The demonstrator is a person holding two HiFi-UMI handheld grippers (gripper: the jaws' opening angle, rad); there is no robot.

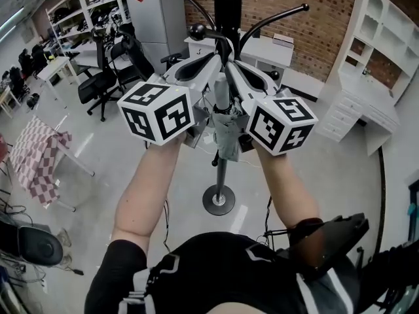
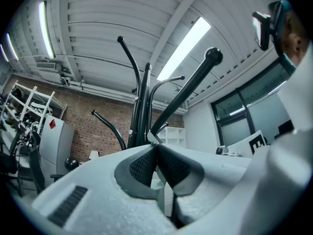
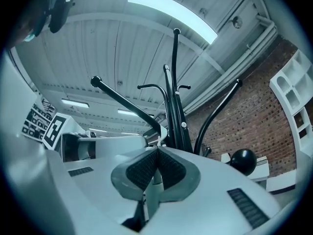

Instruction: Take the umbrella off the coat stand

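A black coat stand (image 1: 227, 5) rises from a round base (image 1: 218, 199) straight ahead of me. A folded grey umbrella (image 1: 226, 133) hangs against its pole, between my two raised grippers. Its thin white strap (image 3: 163, 131) loops over a ball-tipped hook arm (image 2: 195, 82). The left gripper (image 1: 219, 57) comes in from the left, its pads closed together on that strap (image 2: 152, 137). From the right, the right gripper (image 1: 231, 61) is shut on the same strap. Both tips (image 2: 155, 145) (image 3: 157, 148) sit at the hook's root beside the pole. The umbrella's lower part is hidden behind the marker cubes.
Other curved hook arms (image 1: 272, 19) spread from the stand's top. Black office chairs (image 1: 98, 84) and a table with a checked cloth (image 1: 39, 156) stand at the left. A grey cabinet (image 1: 157, 15) is behind, and a white desk with shelves (image 1: 366, 103) at the right.
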